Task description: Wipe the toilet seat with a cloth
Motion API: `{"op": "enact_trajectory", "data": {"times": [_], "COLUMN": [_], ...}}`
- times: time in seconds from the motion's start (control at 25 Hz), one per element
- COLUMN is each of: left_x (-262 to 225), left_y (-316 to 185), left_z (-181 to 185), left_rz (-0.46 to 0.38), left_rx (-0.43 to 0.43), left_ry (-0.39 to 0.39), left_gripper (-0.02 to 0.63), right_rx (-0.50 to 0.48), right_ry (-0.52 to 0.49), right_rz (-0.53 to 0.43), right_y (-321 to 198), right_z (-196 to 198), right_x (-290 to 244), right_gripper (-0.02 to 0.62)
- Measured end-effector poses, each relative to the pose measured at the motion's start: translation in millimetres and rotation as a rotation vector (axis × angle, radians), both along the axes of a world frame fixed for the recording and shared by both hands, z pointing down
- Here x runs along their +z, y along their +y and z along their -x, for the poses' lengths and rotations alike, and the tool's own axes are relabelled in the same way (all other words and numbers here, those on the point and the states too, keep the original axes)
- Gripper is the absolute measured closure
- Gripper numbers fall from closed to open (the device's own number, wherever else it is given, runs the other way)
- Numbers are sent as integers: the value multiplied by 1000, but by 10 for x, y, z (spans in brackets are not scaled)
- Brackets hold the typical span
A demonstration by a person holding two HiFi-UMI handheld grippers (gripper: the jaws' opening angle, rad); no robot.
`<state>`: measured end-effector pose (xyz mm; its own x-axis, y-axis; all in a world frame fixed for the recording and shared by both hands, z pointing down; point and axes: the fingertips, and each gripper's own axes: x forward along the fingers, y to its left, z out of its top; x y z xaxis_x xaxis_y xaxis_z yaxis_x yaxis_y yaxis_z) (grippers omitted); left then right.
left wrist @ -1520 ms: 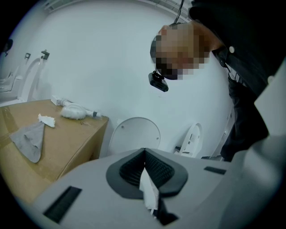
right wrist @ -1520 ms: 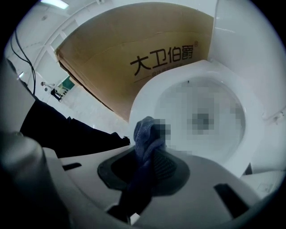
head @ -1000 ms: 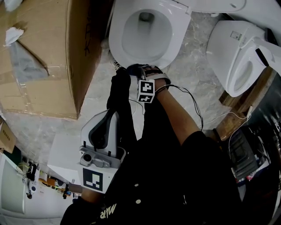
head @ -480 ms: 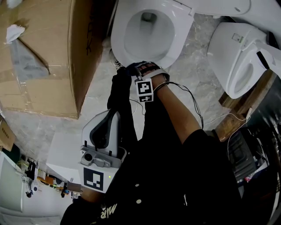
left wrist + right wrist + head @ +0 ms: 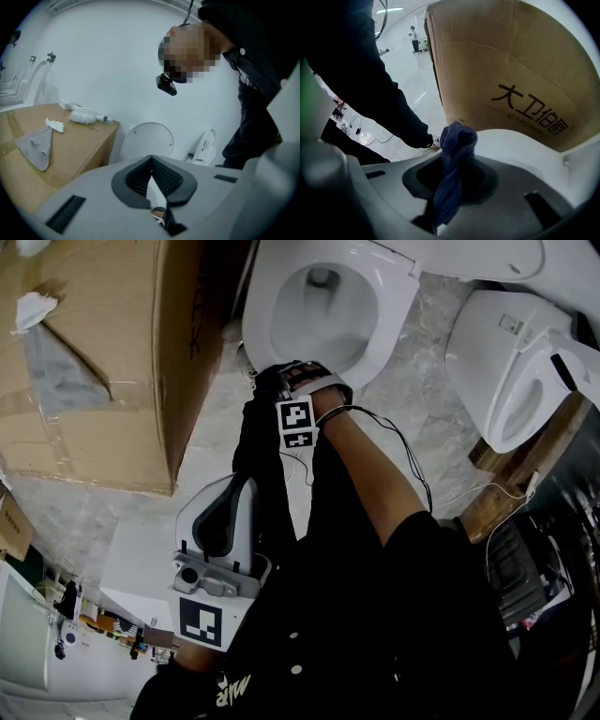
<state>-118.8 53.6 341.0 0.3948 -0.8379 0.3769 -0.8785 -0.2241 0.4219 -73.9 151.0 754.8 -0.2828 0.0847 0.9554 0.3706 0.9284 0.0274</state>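
Note:
The white toilet seat [image 5: 375,329] lies at the top of the head view, its bowl open. My right gripper [image 5: 283,379] is at the seat's front rim, shut on a dark blue cloth [image 5: 268,383]. In the right gripper view the cloth [image 5: 457,140] bulges out past the jaws, and its tip rests against the white seat [image 5: 525,150]. My left gripper [image 5: 234,488] hangs low by the person's dark trousers, far from the toilet. Its jaws are shut with nothing between them [image 5: 151,161].
A big cardboard box [image 5: 94,362] stands just left of the toilet, with a grey rag [image 5: 52,367] on top. A second toilet [image 5: 511,362] lies at the right beside wooden boards [image 5: 497,493]. A thin cable [image 5: 408,460] trails over the marble floor.
My right gripper has slid a little left and forward along the seat's front rim with the cloth. The left gripper has stayed put.

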Motion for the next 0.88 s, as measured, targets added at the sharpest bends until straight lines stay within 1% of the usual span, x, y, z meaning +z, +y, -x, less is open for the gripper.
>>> {"op": "enact_trajectory", "data": {"times": [0.24,0.88], "left_x": [17,87], "left_y": [-25,-122], "left_z": [57,215], "left_rz": [8,15], "left_rx": [-9,-29], "left_ry": [1,-8], "left_gripper": [598,598], "right_rx": [27,192], "right_ry": [-9,-45], "right_rz": [12,41], "right_y": [-112,-572], "right_z": [133,479], "right_x": [-12,-21], "right_gripper": [511,511]}}
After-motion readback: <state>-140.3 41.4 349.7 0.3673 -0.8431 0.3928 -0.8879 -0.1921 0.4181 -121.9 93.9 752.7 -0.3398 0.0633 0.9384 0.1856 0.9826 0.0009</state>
